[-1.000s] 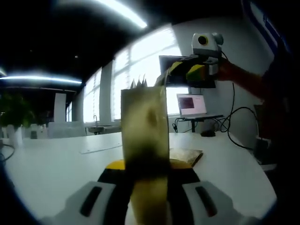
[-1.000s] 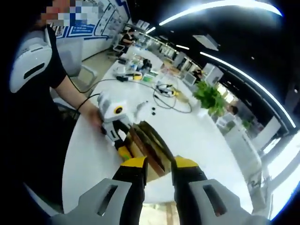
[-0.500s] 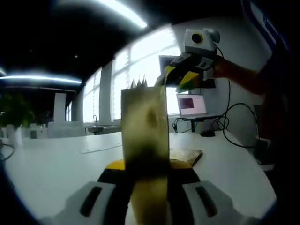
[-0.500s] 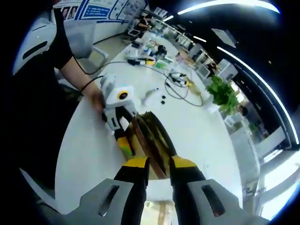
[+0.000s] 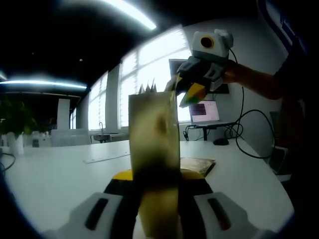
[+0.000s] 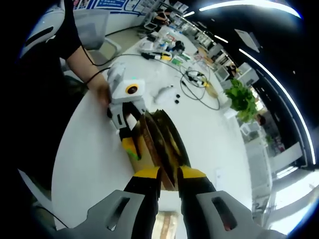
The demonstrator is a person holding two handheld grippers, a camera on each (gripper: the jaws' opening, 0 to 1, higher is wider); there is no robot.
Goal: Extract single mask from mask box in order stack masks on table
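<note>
In the left gripper view, my left gripper has its jaws pressed against the near end of the mask box, which stands upright on the white table, so I read it as clamped on the box. The right gripper comes in from the upper right, just above the box's top edge, with a hand behind it. A flat packet lies on the table just right of the box, and a laptop sits far behind.

In the right gripper view, my right gripper hangs over the mask box. The jaws stand a little apart; I cannot tell whether they pinch a mask. The left gripper holds the box's left end. Cables and a plant lie farther off.
</note>
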